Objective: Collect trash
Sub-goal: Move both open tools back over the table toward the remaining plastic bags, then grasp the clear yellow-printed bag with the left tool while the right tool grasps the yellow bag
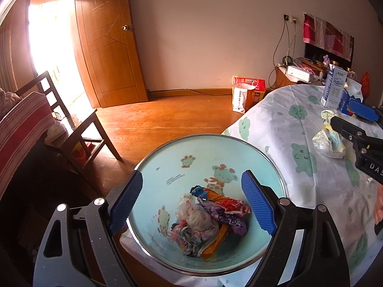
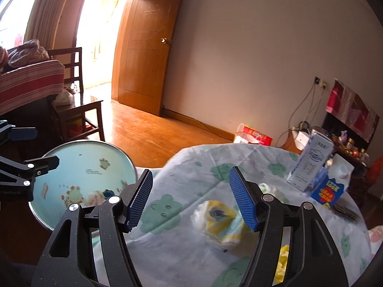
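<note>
A light blue bin [image 1: 167, 165] with cartoon animals stands on the floor beside the table, with a heap of crumpled wrappers [image 1: 205, 217] in it. My left gripper [image 1: 191, 186] hangs open right above that heap, nothing between its blue pads. On the table's cloth lies a crumpled yellow-and-white plastic wrapper [image 2: 217, 222]. My right gripper [image 2: 191, 179] stands open around it: the wrapper lies close to the right pad [image 2: 244, 203], and the left pad is well clear. In the left wrist view the right gripper [image 1: 347, 116] hovers over the same wrapper [image 1: 328, 141].
The round table [image 2: 179, 191] has a white cloth with green prints. A milk carton [image 2: 311, 165] and a blue box [image 2: 328, 191] stand at its far side; a yellow scrap [image 2: 283, 263] lies near me. A wooden chair [image 1: 79, 124] and a red bag [image 1: 251, 91] are on the floor.
</note>
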`<state>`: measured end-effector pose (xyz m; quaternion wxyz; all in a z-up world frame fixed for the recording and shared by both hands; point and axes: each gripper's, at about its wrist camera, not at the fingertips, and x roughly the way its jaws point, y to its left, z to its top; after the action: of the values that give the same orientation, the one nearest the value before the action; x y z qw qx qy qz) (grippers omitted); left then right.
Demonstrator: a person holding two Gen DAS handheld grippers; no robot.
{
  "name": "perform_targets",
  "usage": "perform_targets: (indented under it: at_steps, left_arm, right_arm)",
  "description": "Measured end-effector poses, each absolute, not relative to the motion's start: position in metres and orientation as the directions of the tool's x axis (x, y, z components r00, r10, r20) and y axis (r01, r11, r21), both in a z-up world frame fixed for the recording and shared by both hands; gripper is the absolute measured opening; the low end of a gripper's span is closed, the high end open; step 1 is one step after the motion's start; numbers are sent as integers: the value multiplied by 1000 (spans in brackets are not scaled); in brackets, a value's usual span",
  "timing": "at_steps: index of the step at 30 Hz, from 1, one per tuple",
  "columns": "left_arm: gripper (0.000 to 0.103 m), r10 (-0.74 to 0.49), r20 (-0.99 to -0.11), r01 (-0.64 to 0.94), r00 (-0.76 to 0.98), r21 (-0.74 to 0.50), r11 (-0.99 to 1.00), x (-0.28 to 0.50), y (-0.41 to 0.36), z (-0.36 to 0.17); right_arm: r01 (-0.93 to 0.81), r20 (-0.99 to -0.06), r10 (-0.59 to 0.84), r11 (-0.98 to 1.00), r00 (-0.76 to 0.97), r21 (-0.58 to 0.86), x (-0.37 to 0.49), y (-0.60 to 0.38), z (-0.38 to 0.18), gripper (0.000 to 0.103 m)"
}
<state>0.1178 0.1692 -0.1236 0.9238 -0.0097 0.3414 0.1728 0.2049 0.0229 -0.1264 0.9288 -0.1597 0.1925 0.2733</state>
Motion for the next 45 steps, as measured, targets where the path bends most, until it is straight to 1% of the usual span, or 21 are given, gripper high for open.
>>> perform_targets:
  at_steps: [4,5,6,8,11,15,17,29,32,39,43,45]
  left_arm:
    - [84,268,-637,-265,722,103,959,135,142,-128]
    - [84,258,-637,-251,726,104,962,140,135,-129]
    - [84,251,-636,-240,730,105,965,143,129,-130]
    - [85,239,-636,-228,734,101,968,152,118,-132]
    - [85,216,-639,-213,738,82,974,162,105,-134]
    - [85,191,-632,-181,751,82,980,168,89,-130]
    - [86,179,-634,-163,752,85,983,171,82,-129]
    - [87,136,-634,-108,762,83,991,176,62,-131]
    - [87,148,-630,-123,762,83,989,170,71,-132]
    - [87,189,-628,-211,755,41,977,155,103,-127]
    - [87,217,-612,-223,761,68,972,151,106,-118]
    - [87,221,-607,-233,763,61,971,147,107,-114]
  right_arm:
    - [-445,-480,336,886,811,-132,222,-22,-121,66]
    - [-373,-507,273,922,818,-105,231,-42,-122,66]
    - [-334,-522,240,938,819,-93,234,-53,-124,66]
    - [-254,-584,170,965,793,-64,244,-75,-132,66]
    - [-206,-636,137,978,760,-36,252,-93,-142,65]
    - [-199,-709,143,980,691,4,255,-106,-157,65]
    - [-189,-726,143,982,672,19,258,-116,-163,65]
    - [-152,-732,181,983,657,107,259,-132,-172,64]
    - [-141,-727,178,984,663,112,259,-133,-171,64]
    - [-153,-732,198,980,651,129,263,-134,-173,62]
    - [-161,-735,213,977,643,142,264,-135,-174,61]
    - [-154,-734,216,976,644,152,264,-137,-175,61]
